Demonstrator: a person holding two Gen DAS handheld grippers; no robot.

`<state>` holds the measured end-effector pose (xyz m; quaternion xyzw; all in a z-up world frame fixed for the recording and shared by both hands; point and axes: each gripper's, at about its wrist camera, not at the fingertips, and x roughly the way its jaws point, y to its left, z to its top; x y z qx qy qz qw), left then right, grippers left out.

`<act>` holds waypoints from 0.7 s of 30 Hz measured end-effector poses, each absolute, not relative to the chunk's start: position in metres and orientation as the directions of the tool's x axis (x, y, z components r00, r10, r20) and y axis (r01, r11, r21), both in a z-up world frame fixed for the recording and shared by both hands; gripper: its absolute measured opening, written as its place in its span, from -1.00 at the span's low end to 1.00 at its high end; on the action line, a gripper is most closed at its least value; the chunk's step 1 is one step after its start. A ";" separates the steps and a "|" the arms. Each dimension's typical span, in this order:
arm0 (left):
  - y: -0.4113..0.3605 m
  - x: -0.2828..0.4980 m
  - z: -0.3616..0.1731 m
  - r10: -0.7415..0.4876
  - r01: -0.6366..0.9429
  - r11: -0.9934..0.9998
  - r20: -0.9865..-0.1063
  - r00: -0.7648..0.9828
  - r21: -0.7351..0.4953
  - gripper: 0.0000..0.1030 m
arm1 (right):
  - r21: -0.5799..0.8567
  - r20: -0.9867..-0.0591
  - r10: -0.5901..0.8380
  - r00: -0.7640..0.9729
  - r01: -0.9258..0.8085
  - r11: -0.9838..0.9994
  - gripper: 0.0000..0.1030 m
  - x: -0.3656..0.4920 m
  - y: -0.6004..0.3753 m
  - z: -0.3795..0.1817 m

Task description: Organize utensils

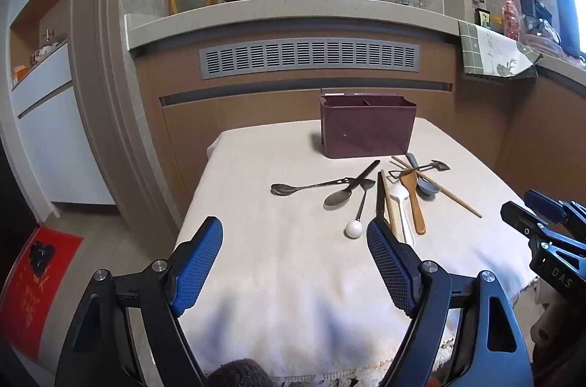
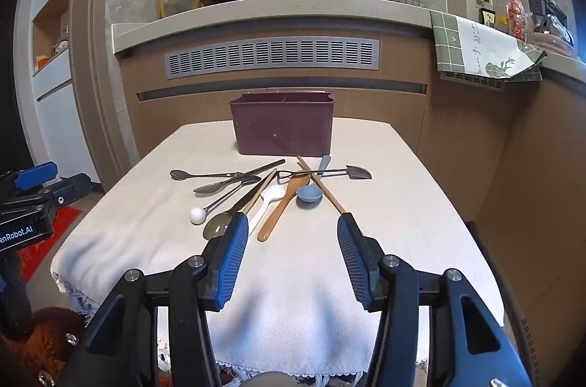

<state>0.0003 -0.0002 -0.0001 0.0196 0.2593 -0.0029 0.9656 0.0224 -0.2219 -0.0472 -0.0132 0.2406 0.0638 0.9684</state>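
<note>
Task not begun, by the look of it. Utensil pile (image 2: pixel 271 189) loose on the cloth-covered table (image 2: pixel 403 204), just in front of the brown divided caddy (image 2: pixel 282 127); nothing visible above its rim. Spoons, chopsticks, wooden spoon (image 2: pixel 284 204), blue spoon (image 2: pixel 309 193), all still to sort.

Left gripper (image 1: pixel 295 262) and right gripper (image 2: pixel 289 259): jaws spread wide, holding nothing, short of the pile.

Legible: "DAS" on one gripper body, "enRobot.AI" on the other. Chinese wall lettering too small to read.
</note>
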 end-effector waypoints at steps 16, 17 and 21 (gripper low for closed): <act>0.001 0.003 0.001 0.002 0.015 0.999 -0.504 0.864 0.030 0.58 | -0.004 -0.455 0.115 0.883 -0.131 0.991 -0.05 0.024 -0.223 -0.053; 0.002 0.003 0.000 0.002 0.015 0.999 -0.502 0.865 0.030 0.58 | -0.007 -0.458 0.113 0.882 -0.131 0.991 -0.05 0.022 -0.222 -0.048; 0.001 0.003 0.000 0.002 0.016 0.999 -0.502 0.865 0.032 0.58 | -0.007 -0.457 0.111 0.882 -0.129 0.992 -0.05 0.022 -0.222 -0.047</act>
